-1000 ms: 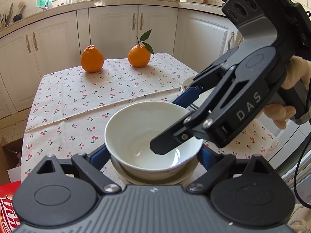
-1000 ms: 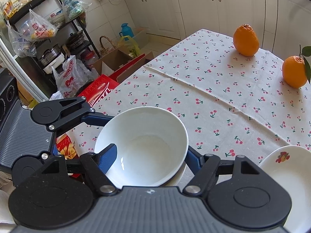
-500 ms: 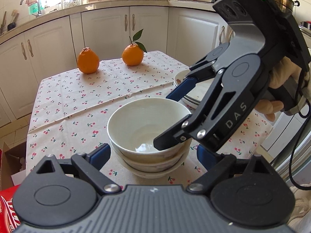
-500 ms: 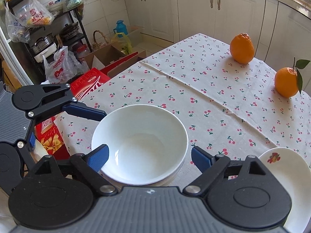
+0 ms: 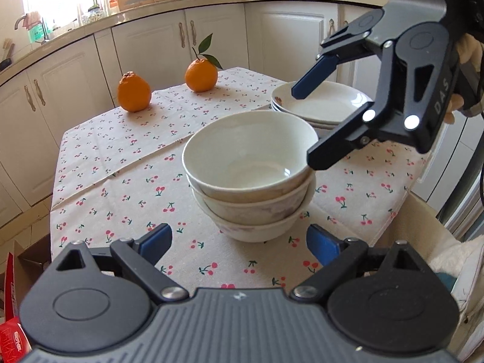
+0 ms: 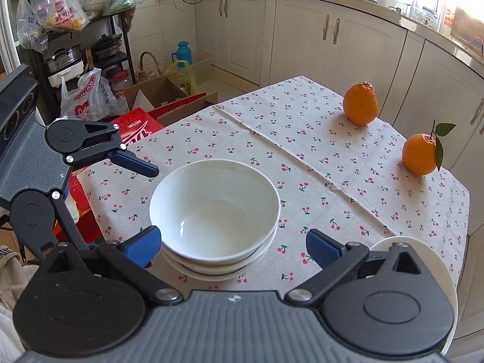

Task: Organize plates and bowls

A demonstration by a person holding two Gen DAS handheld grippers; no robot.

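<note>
Three white bowls [image 5: 251, 178] sit nested in a stack on the cherry-print tablecloth [image 5: 121, 166]; in the right wrist view the stack of bowls [image 6: 214, 211] lies just ahead. My right gripper [image 6: 233, 245] is opening, its blue fingertips on the near side of the stack and pressing on nothing. In the left wrist view the right gripper [image 5: 307, 127] hangs at the stack's right, lower finger by the top bowl's rim. My left gripper [image 5: 239, 242] stands open and empty in front of the stack. A stack of white plates [image 5: 326, 106] sits behind the bowls.
Two oranges [image 5: 134, 95] [image 5: 201, 74] rest at the table's far end. The plates [image 6: 444, 269] reach the table's right corner. A red carton [image 6: 136, 127] and open cardboard boxes [image 6: 157, 90] stand on the floor beside the table. White cabinets [image 5: 151, 45] ring the room.
The top bowl has come down onto the stack. My right gripper has let go of its rim, opened wide and drawn back. My left gripper has also backed away from the stack.
</note>
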